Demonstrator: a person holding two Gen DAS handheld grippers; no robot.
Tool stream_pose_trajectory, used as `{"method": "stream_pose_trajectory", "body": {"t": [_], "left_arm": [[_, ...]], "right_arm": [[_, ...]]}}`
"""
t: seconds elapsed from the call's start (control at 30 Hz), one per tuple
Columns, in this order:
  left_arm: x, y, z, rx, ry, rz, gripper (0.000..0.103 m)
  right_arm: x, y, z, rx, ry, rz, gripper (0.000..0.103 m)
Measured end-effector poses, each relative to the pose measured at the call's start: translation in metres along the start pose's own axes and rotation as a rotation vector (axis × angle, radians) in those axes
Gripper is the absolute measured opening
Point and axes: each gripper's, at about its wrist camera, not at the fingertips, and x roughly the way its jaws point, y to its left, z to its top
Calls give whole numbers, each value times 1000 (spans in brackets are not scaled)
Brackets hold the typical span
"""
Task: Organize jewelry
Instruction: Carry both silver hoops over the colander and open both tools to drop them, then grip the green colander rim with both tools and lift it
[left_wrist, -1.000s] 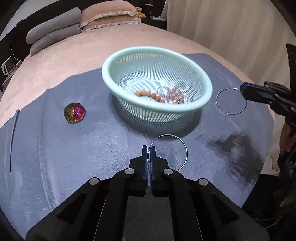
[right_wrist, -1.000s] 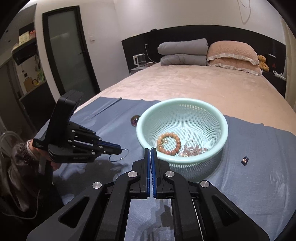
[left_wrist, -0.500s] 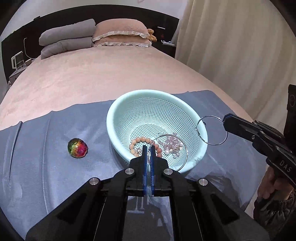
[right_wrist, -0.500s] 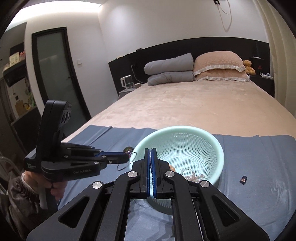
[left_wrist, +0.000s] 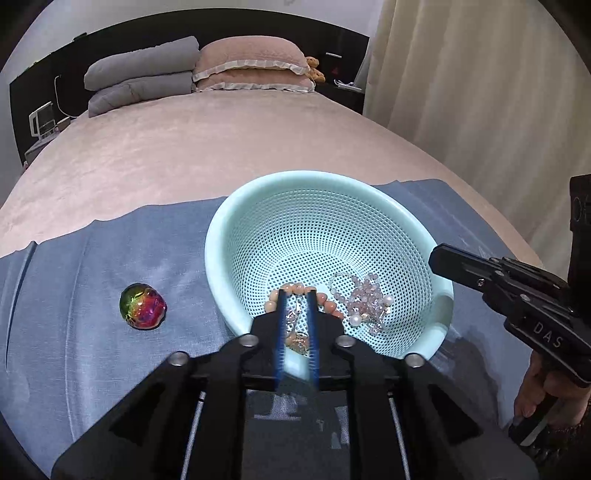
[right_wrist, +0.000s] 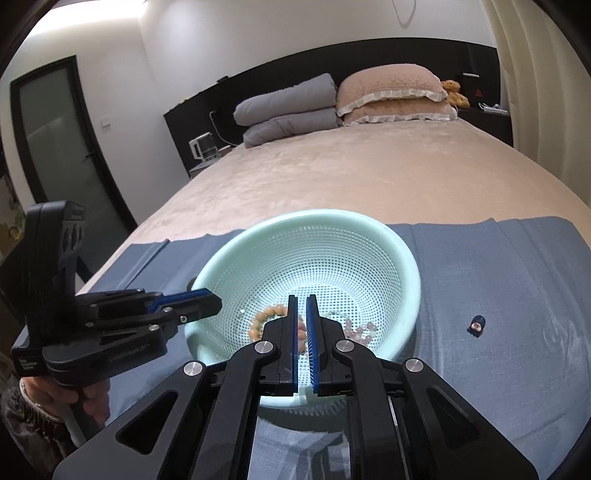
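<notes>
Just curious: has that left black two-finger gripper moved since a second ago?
Yes. The left gripper moved forward over the mint-green perforated plastic basket and opened.

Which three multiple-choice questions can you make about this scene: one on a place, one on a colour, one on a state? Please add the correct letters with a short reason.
1. Where does the iridescent ball lie?
A. inside the basket
B. on the blue cloth, beside the basket
C. on a pillow

2. What colour is the perforated basket?
A. mint green
B. red
C. black

3. How do the jaws of the left gripper stand?
A. parted over the basket, holding nothing
B. shut on the ball
C. shut on the cloth

Answers: 1 B, the ball rests on cloth outside the rim; 2 A, the rim and mesh are pale green; 3 A, a gap shows between the blue pads.
</notes>
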Motion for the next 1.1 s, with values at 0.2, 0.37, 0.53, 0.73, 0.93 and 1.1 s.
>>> {"method": "stream_pose_trajectory", "body": {"t": [0.2,0.37,0.53,0.73,0.93,1.1], "left_arm": [[-28,18,2,-86,-131,59,84],[-40,50,-3,-280,-202,88,97],[-34,60,-8,-392,-185,51,97],[-21,41,-10,-302,-154,79,97],[-11,18,-8,-117,-140,239,96],[-4,19,-7,-127,-91,174,75]], "right_arm": [[-24,-13,-3,42,-103,-138,76],[-39,-35,-3,138,-186,-273,88],[-44,-55,-6,259,-233,-346,90],[-21,-63,-8,320,-121,-226,90],[6,-69,-14,429,28,-114,90],[12,-64,-20,425,42,-58,90]]}}
